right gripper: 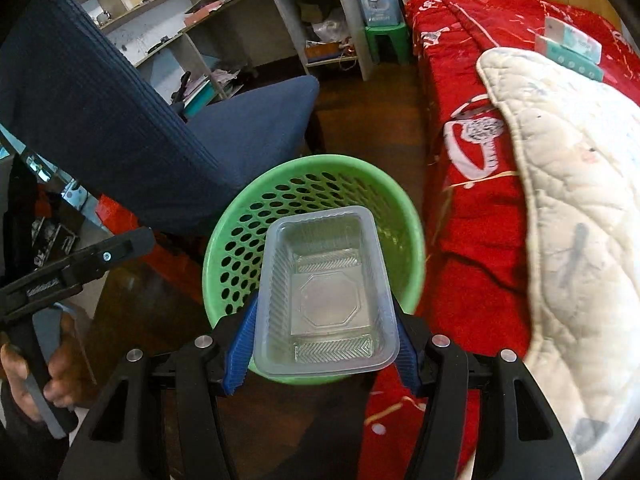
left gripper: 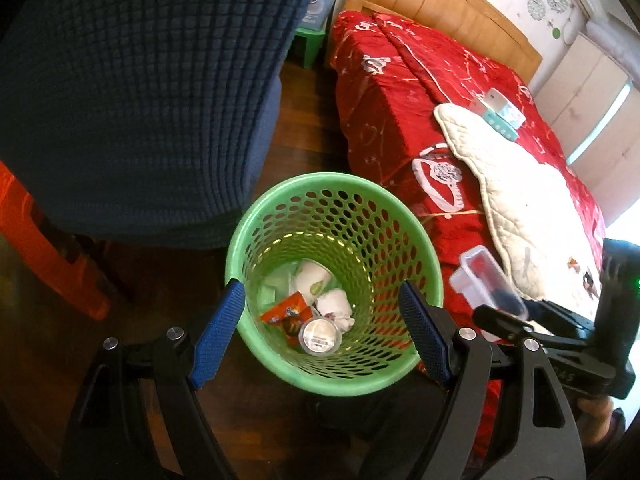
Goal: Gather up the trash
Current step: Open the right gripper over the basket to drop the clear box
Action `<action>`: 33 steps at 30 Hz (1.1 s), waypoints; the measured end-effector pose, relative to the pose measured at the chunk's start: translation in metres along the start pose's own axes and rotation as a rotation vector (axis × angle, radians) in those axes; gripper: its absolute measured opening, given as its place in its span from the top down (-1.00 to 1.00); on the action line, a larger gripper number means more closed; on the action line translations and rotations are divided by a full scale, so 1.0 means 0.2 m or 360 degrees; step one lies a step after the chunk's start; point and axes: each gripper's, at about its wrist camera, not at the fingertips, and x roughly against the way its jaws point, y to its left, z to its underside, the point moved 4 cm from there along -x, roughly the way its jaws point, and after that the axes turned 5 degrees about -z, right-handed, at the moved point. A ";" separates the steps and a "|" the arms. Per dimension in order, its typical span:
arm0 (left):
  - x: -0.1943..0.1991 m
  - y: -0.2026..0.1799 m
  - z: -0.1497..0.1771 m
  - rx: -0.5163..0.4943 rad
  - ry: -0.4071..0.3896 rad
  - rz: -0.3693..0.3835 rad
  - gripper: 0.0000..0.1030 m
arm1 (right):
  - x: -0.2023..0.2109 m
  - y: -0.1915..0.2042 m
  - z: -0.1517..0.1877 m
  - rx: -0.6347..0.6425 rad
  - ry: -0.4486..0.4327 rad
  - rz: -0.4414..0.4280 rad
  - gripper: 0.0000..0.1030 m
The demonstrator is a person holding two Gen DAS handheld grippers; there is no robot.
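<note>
A green perforated basket [left gripper: 280,208] stands on the wood floor between a blue chair and a bed. Inside lie crumpled white paper [left gripper: 336,306], an orange wrapper [left gripper: 286,314], a small round cup [left gripper: 320,336] and a white cup [left gripper: 312,278]. My left gripper [left gripper: 320,332] hangs open above the basket's near rim with nothing between its blue pads. My right gripper [right gripper: 324,320] is shut on a clear plastic tray [right gripper: 326,280], pads on its long sides, held over the basket [right gripper: 240,216]. In the left wrist view the tray [left gripper: 480,276] is beside the basket's right rim, above the bed's edge.
A blue fabric chair [left gripper: 140,100] crowds the basket's left side. The bed with a red cover [left gripper: 400,92] and a white quilted pad [left gripper: 520,208] lies on the right. A green stool [right gripper: 386,40] and a cluttered desk [right gripper: 248,20] stand further back. A person's hand [right gripper: 56,364] grips the left tool.
</note>
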 end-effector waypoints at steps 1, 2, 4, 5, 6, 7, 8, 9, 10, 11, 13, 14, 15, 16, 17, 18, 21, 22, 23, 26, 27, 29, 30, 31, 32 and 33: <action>0.00 0.00 0.00 0.0002 0.0001 0.0002 -0.51 | -0.02 0.01 0.00 -0.0013 0.0006 -0.0020 -0.17; 0.00 0.00 0.00 0.0004 0.0002 0.0005 -0.51 | -0.03 0.01 0.00 -0.0024 0.0002 -0.0029 -0.28; 0.00 0.00 0.00 0.0004 0.0002 0.0010 -0.52 | -0.03 0.01 0.00 -0.0043 -0.0014 -0.0039 -0.33; 0.00 -0.01 0.00 0.0002 0.0002 0.0013 -0.52 | -0.02 0.01 0.00 -0.0046 -0.0017 -0.0042 -0.33; -0.01 -0.02 0.00 -0.0003 0.0002 0.0018 -0.52 | -0.01 0.01 0.01 -0.0049 -0.0022 -0.0038 -0.33; -0.01 -0.04 -0.01 -0.0009 0.0003 0.0024 -0.51 | -0.01 0.01 0.01 -0.0047 -0.0023 -0.0038 -0.33; -0.01 -0.05 -0.01 -0.0017 0.0003 0.0027 -0.51 | 0.00 0.01 0.01 -0.0045 -0.0027 -0.0036 -0.33; -0.01 -0.08 -0.01 -0.0031 0.0001 0.0032 -0.51 | 0.03 -0.01 0.02 -0.0040 -0.0038 -0.0026 -0.33; -0.01 -0.10 -0.01 -0.0042 0.0000 0.0040 -0.52 | 0.05 -0.01 0.03 -0.0038 -0.0045 -0.0017 -0.33; -0.01 -0.12 -0.01 -0.0052 0.0001 0.0048 -0.51 | 0.08 -0.04 0.03 -0.0041 -0.0058 -0.0002 -0.33; -0.01 -0.18 -0.01 -0.0084 0.0006 0.0065 -0.51 | 0.15 -0.08 0.05 -0.0058 -0.0079 0.0020 -0.33; -0.02 -0.21 -0.01 -0.0100 0.0007 0.0072 -0.51 | 0.19 -0.12 0.06 -0.0072 -0.0093 0.0038 -0.33; -0.02 -0.25 -0.01 -0.0125 0.0008 0.0086 -0.51 | 0.24 -0.15 0.07 -0.0086 -0.0107 0.0058 -0.33; -0.02 -0.28 -0.02 -0.0140 0.0008 0.0093 -0.52 | 0.27 -0.18 0.08 -0.0096 -0.0119 0.0076 -0.33; -0.02 -0.32 -0.02 -0.0164 0.0011 0.0102 -0.52 | 0.31 -0.23 0.09 -0.0113 -0.0133 0.0102 -0.33; -0.03 -0.36 -0.02 -0.0180 0.0012 0.0112 -0.52 | 0.35 -0.27 0.11 -0.0131 -0.0145 0.0128 -0.33; -0.03 -0.47 -0.02 -0.0233 0.0017 0.0147 -0.52 | 0.49 -0.40 0.14 -0.0192 -0.0192 0.0187 -0.33; -0.04 -0.50 -0.02 -0.0252 0.0020 0.0158 -0.52 | 0.53 -0.43 0.15 -0.0206 -0.0206 0.0206 -0.33; -0.04 -0.56 -0.02 -0.0276 0.0025 0.0175 -0.52 | 0.58 -0.48 0.17 -0.0229 -0.0224 0.0234 -0.33; -0.05 -0.67 -0.02 -0.0328 0.0035 0.0214 -0.52 | 0.71 -0.60 0.20 -0.0286 -0.0268 0.0305 -0.33; -0.05 -0.71 -0.02 -0.0351 0.0037 0.0225 -0.52 | 0.77 -0.67 0.22 -0.0311 -0.0288 0.0350 -0.33; -0.05 -0.79 -0.02 -0.0388 0.0043 0.0245 -0.52 | 0.86 -0.77 0.24 -0.0358 -0.0319 0.0417 -0.33; -0.05 -0.84 -0.01 -0.0410 0.0047 0.0258 -0.52 | 0.90 -0.81 0.25 -0.0379 -0.0331 0.0440 -0.33; -0.05 -0.88 -0.01 -0.0430 0.0049 0.0269 -0.52 | 0.95 -0.87 0.26 -0.0407 -0.0350 0.0470 -0.34; -0.05 -0.91 -0.01 -0.0445 0.0049 0.0276 -0.52 | 1.00 -0.92 0.27 -0.0429 -0.0367 0.0498 -0.37; -0.05 -0.95 -0.01 -0.0467 0.0051 0.0283 -0.52 | 1.07 -1.00 0.29 -0.0462 -0.0391 0.0549 -0.40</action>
